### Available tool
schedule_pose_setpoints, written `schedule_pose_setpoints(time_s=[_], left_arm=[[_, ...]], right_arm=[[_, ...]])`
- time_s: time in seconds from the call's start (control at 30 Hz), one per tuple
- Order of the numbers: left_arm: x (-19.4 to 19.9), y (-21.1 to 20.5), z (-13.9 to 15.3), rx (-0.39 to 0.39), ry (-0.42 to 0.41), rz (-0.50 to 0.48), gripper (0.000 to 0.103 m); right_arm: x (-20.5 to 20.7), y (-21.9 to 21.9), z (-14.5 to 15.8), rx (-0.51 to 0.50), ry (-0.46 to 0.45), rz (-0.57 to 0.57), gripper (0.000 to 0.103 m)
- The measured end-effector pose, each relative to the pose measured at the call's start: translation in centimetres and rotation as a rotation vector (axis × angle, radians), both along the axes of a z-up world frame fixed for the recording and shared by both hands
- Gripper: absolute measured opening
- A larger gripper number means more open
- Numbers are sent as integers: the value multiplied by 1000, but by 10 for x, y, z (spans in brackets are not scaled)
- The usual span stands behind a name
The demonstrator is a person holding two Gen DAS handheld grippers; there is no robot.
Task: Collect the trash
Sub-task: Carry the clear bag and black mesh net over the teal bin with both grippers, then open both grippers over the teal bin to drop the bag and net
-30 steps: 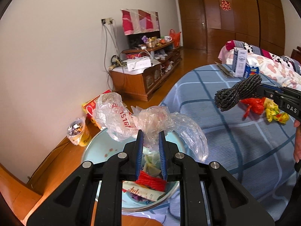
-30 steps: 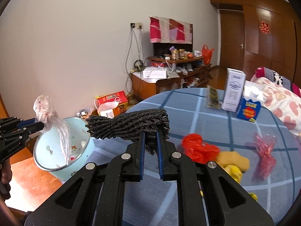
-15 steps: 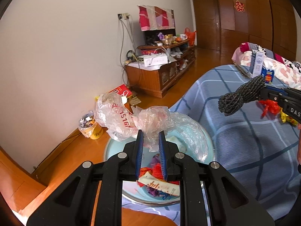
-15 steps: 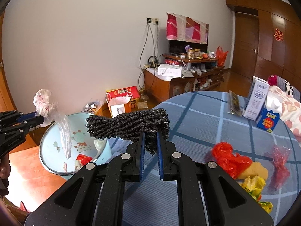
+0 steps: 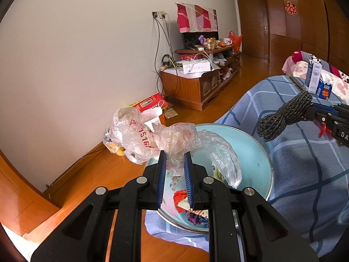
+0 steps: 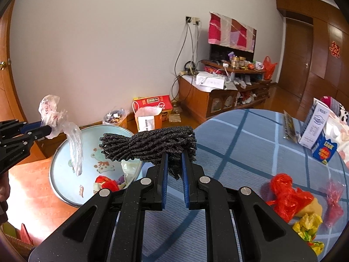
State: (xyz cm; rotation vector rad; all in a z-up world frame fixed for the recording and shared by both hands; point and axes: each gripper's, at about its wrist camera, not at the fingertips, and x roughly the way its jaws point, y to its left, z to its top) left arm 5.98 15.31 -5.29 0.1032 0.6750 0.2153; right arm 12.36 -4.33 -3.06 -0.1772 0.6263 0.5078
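Spanning wooden floor: checked bedspread.

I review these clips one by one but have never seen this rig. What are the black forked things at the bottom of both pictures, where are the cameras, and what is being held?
There is no robot here. A person carries a hand-held two-finger gripper in each hand, and each gripper has a wide-angle camera looking forward along its fingers, so the black forks are the grippers themselves.

In the left wrist view, the left gripper is shut on a crumpled clear plastic bag above a light blue basin that already has scraps in it. In the right wrist view, the right gripper is shut on a bundle of dark cord.

A blue checked bedspread still carries red wrappers, yellow wrappers and two small cartons.
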Motion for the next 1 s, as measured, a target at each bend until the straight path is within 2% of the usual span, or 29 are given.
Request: schedule_pose_setpoints(time_s=[0.53, 0.67, 0.73, 0.77, 0.83, 0.87, 0.9, 0.93, 1.0], left_arm=[[2, 11, -7, 7, 13, 41, 17], [4, 12, -8, -3, 16, 47, 23], [3, 11, -9, -5, 17, 45, 36], [2, 11, -10, -5, 12, 44, 46], [2, 9, -10, -9, 13, 37, 47], [2, 8, -11, -10, 14, 36, 52], [2, 7, -12, -9, 14, 37, 63], [3, 7, -13, -8, 13, 41, 66], [3, 6, -16, -13, 20, 37, 67]], right_arm=[[1, 33, -8, -30, 10, 71, 13], [0, 45, -11, -38, 16, 96, 15], [-1, 53, -14, -43, 23, 118, 19], [-1, 56, -16, -44, 24, 121, 25], [-1, 60, -18, -48, 29, 127, 29], [-2, 62, -20, -51, 34, 127, 31], [-2, 62, -22, -54, 37, 127, 37], [-2, 61, -23, -56, 40, 125, 39], [-2, 57, -25, -52, 46, 113, 41]])
